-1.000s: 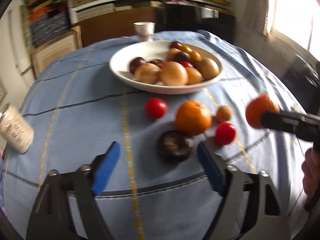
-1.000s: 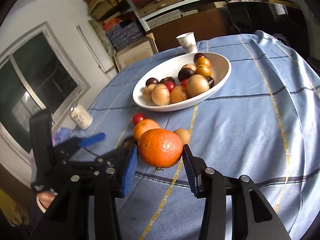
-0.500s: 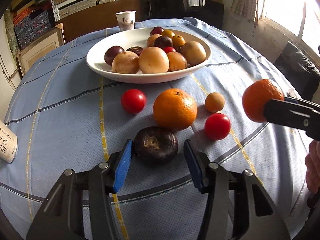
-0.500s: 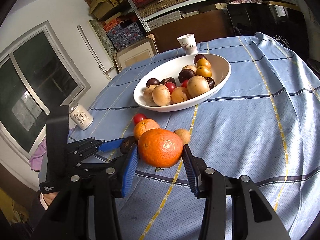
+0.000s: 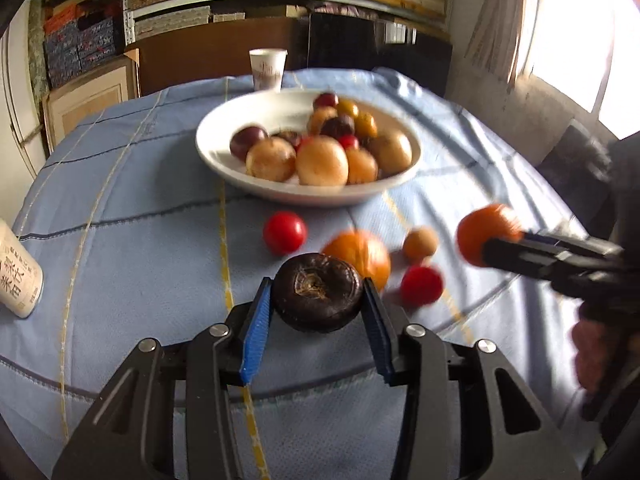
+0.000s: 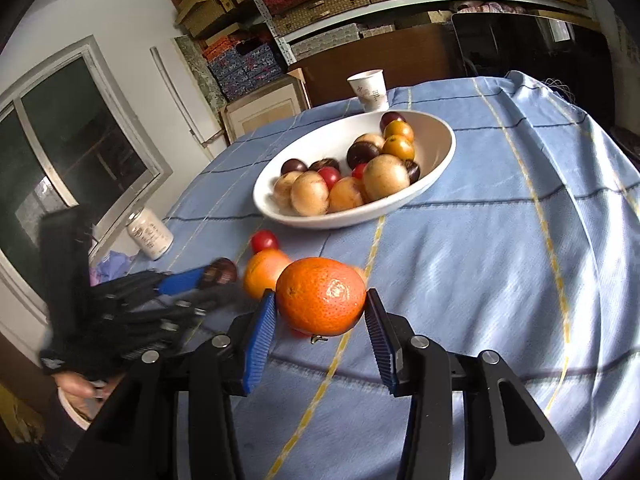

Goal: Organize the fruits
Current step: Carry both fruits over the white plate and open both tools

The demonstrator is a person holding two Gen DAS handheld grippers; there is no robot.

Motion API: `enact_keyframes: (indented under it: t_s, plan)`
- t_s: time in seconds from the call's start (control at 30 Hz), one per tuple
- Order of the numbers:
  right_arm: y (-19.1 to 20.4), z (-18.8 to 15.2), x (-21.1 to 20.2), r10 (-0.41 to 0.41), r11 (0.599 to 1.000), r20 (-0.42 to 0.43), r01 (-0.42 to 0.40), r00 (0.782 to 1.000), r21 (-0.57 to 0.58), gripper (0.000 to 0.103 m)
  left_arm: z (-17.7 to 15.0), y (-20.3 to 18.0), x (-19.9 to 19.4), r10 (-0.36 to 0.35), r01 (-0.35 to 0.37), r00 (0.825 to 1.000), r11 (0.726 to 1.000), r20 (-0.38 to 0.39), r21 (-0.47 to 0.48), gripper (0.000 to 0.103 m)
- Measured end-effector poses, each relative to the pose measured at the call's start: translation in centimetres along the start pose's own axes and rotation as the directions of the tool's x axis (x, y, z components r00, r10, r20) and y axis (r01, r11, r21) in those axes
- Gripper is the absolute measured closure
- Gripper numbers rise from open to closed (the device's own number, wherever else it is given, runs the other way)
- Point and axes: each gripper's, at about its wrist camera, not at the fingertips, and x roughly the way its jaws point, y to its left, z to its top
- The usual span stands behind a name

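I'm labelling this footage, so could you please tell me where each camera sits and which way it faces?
Left wrist: on the left tongs, facing the bowl; the tongs have just closed on a dark fruit; right tongs alongside.
Right wrist: on the right tongs, facing the bowl, gripping an orange; left tongs alongside.
Shared: bowl, cup, can.

Both fisheye views look forward and downward along their own gripper fingers toward the white fruit bowl (image 5: 308, 196) (image 6: 436, 168). The left wrist view faces it nearly head-on; the right wrist view looks from farther right. Both share the bowl and paper cup (image 5: 268, 69) (image 6: 368, 90) behind it.
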Motion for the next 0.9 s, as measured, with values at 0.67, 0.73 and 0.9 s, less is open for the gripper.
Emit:
enact_keyframes:
  t_s: [0.67,0.73,0.9]
  plan:
    - [-2.0,10.8,8.4,0.019,0.999,0.080,-0.022,0.997,0.033,0.031,14.6,4.6,8.5,0.153,-0.152,0.988,0.984,0.008,-0.096,0.016]
    - [-2.3,10.8,7.5,0.035,0.998,0.103,-0.040,0.994,0.050,0.031,14.1,5.1,7.1,0.151,-0.144,0.988,0.980,0.042,-0.136,0.008]
    - [-2.2,9.4,4.4,0.038,0.999,0.113,-0.041,0.993,0.028,0.031,10.9,5.6,3.0,0.144,-0.131,0.988,0.972,0.057,-0.195,0.004]
